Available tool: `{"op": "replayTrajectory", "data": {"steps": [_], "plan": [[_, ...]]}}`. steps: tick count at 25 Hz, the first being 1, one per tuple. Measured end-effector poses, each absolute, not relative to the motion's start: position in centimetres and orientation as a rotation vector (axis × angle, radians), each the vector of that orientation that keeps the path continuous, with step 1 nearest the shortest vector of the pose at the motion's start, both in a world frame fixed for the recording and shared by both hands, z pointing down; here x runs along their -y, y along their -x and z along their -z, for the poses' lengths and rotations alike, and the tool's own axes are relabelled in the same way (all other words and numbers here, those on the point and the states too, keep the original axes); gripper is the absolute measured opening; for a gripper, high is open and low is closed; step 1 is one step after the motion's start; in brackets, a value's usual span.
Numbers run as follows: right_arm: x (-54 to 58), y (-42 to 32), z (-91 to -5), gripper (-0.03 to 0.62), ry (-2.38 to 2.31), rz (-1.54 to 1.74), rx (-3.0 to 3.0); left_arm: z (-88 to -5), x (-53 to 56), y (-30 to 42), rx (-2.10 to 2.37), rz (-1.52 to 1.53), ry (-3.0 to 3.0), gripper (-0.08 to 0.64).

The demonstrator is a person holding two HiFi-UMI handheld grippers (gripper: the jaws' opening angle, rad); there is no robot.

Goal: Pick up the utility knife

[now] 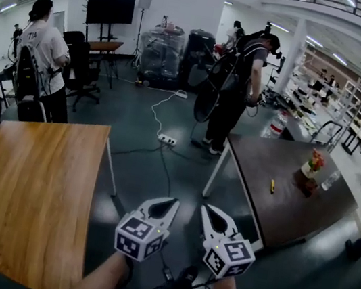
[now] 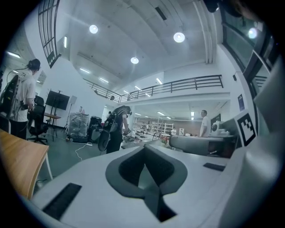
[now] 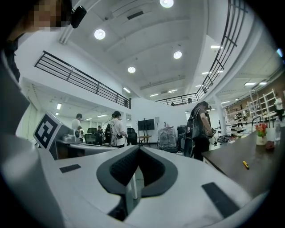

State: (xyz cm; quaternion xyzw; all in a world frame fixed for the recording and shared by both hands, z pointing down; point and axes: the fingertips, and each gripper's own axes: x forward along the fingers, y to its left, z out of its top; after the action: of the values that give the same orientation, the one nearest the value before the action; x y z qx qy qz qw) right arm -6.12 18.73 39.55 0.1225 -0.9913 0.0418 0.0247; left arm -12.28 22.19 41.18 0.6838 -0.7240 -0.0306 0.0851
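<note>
The utility knife [image 1: 272, 186] is a small yellow thing lying on the dark table [image 1: 306, 209] at the right; it also shows in the right gripper view as the utility knife [image 3: 245, 164] on that table's top. My left gripper [image 1: 172, 204] and right gripper [image 1: 207, 210] are side by side low in the head view, over the floor between two tables and well short of the knife. Both point level. The left gripper [image 2: 145, 147] has its tips together with nothing in them. The right gripper [image 3: 136, 148] is shut and empty too.
A wooden table [image 1: 28, 197] fills the left. A flower pot [image 1: 312, 166] and a clear glass [image 1: 331, 179] stand on the dark table. A person with a backpack [image 1: 241, 89] stands beyond it. A power strip [image 1: 167, 139] with cables lies on the floor ahead.
</note>
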Motion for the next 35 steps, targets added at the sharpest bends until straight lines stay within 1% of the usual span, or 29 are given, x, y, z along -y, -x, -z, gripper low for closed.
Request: {"op": "replayTrajectory", "data": {"steps": [6, 11, 24, 35], "plan": [[-11.9, 5.4, -40.0, 0.009, -0.456, -0.163, 3.063, -41.9, -15.1, 11.7, 2.112, 0.05, -2.079, 0.006], [-3.9, 5.2, -40.8, 0.009, -0.507, -0.192, 3.061, -43.3, -6.8, 11.6, 2.065, 0.026, -2.099, 0.006], [15.9, -0.1, -40.4, 0.009, -0.682, -0.242, 3.034, -42.2, 13.4, 7.0, 1.932, 0.002, -2.195, 0.006], [25.5, -5.2, -40.6, 0.011, -0.911, -0.229, 2.956, -42.2, 23.7, 2.5, 1.772, -0.027, -2.312, 0.006]]}}
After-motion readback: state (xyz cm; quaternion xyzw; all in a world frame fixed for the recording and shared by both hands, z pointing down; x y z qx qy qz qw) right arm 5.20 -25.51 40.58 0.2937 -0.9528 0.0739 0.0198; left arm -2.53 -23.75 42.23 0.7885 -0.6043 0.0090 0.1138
